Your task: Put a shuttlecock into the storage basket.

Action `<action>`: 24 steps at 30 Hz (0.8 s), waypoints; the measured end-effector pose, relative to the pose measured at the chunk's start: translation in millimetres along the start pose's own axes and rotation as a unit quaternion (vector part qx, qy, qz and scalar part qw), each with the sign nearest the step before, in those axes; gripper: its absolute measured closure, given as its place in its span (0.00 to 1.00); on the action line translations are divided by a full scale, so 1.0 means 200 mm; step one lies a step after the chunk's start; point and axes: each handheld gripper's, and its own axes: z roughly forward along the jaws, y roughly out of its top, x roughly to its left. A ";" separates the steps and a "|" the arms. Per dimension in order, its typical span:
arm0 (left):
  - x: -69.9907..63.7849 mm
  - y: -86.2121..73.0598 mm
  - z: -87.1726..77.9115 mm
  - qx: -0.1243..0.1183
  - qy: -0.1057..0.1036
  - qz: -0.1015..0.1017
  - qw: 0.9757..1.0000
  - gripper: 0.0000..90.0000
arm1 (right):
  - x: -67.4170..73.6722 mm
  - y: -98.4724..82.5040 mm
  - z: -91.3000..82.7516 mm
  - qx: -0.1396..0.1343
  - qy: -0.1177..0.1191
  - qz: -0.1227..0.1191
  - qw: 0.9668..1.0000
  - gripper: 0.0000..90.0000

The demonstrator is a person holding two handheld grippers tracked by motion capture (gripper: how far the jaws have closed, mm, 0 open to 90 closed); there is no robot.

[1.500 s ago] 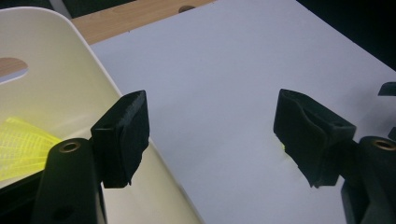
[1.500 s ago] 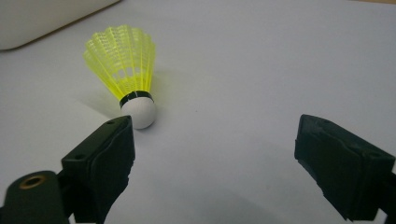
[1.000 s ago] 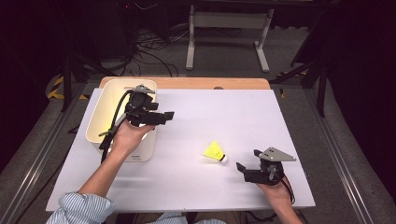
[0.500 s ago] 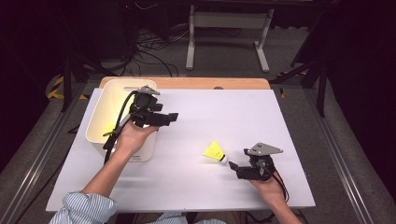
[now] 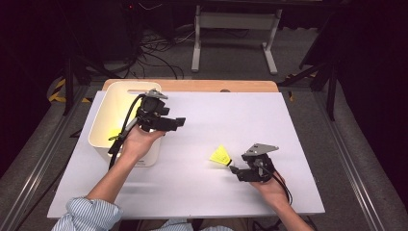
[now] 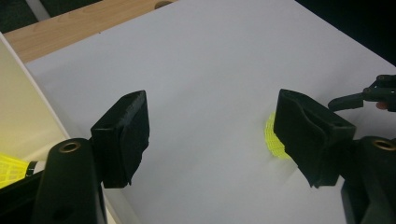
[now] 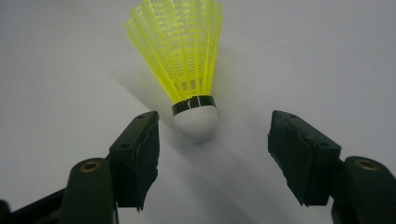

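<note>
1. White counter (image 5: pixel 202 120), bare but for a bin and one shuttlecock
2. Cream bin (image 5: pixel 103 127) at the left, another yellow shuttlecock (image 6: pixel 11 169) inside
3. Left gripper (image 5: pixel 179 122) beside the bin, fingers spread, holding nothing
4. Right gripper (image 5: pixel 234 169) now up close, fingers just narrowing yet not clamped
5. Shuttlecock (image 7: pixel 187 60) lying ahead of those fingers, white tip toward them; likely next to be gripped

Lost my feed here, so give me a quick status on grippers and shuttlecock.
Right gripper open, jaws just closing, cork ahead of them, untouched. Left gripper open, empty, over the bin. Yellow shuttlecock lying on the table. Path clear.
</note>
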 end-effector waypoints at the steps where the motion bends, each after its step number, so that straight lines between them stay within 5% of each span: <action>1: 0.00 0.00 0.00 0.001 -0.001 0.003 1.000 0.31 | 0.00 0.01 0.01 0.004 0.001 0.000 1.000 0.40; 24: -0.02 0.00 0.02 0.004 -0.009 0.007 1.000 0.30 | 0.06 0.09 0.11 0.063 0.002 -0.044 0.997 0.64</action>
